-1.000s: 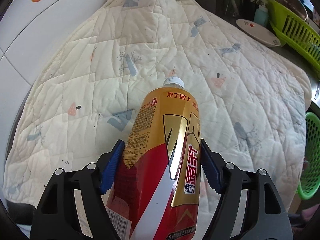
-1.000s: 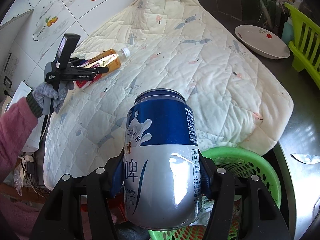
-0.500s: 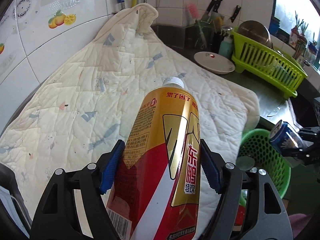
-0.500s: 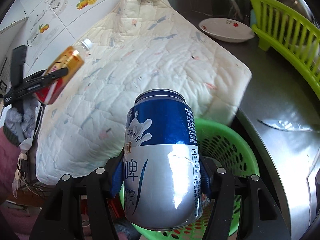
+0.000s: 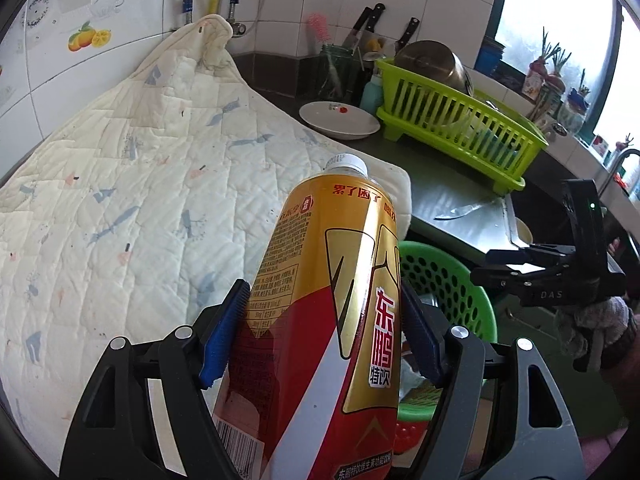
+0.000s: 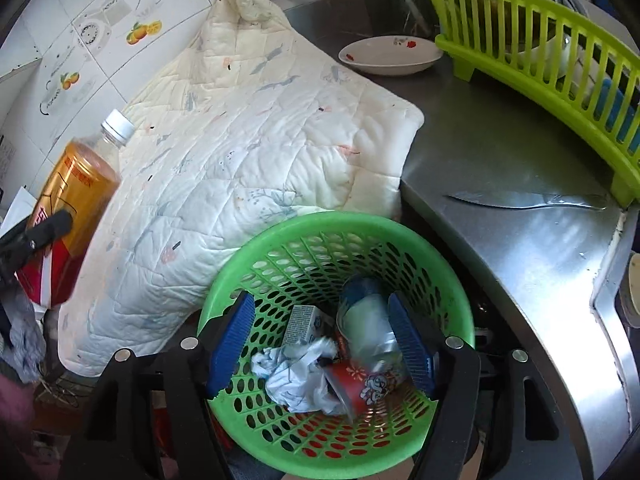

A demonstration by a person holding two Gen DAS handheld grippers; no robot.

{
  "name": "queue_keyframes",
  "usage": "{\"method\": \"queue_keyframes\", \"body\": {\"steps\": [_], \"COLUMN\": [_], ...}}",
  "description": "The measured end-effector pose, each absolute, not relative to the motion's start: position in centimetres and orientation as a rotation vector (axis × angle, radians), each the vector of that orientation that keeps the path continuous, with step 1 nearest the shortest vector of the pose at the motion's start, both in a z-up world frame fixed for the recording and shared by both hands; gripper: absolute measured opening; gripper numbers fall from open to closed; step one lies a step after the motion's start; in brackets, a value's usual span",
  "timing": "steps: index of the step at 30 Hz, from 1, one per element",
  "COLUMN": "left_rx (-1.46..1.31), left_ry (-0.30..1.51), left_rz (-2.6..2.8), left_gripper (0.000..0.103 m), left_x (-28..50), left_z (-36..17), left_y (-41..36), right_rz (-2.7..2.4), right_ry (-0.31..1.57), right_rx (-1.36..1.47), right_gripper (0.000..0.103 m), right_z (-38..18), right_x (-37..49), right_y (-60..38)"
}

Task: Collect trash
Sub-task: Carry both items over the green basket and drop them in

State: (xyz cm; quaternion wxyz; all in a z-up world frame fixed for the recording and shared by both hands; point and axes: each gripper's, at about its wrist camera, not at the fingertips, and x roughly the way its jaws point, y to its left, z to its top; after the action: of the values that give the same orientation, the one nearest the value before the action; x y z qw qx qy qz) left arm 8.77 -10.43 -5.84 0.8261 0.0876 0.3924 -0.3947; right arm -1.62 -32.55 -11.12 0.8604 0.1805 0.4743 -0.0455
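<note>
Gripping a gold-and-red bottle (image 5: pixel 320 320), white-capped, is the left claw (image 5: pixel 322 332).

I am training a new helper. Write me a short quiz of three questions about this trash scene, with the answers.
1. True or false: the right gripper is holding the can.
2. What does the left gripper hold?
A. bottle
B. knife
C. plate
3. Fill in: the can lies in the green ____, beside a crumpled tissue.

Key: 1 false, its jaws are open and empty; 2 A; 3 basket.
</note>
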Motion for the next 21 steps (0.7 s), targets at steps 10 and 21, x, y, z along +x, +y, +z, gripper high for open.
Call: {"method": "queue_keyframes", "body": {"steps": [10, 21], "left_rx": [0.178, 0.168], "left_ry": [0.918, 0.961], "left_rz": [-0.875, -0.878], "left_gripper": [0.072, 0.074], "left_x": [5.0, 3.9], "left_z": [-8.8, -10.8], "left_y": [-13.8, -16.6], "right_rz": [-0.127, -0.146], "right_ry": [0.904, 0.904], "right_rx": [0.325, 0.306], "right_gripper": [0.074, 0.076], "right_z": [-7.5, -7.1], "right_x": [-5.7, -8.0], "right_y": [-32.9, -33.3]}}
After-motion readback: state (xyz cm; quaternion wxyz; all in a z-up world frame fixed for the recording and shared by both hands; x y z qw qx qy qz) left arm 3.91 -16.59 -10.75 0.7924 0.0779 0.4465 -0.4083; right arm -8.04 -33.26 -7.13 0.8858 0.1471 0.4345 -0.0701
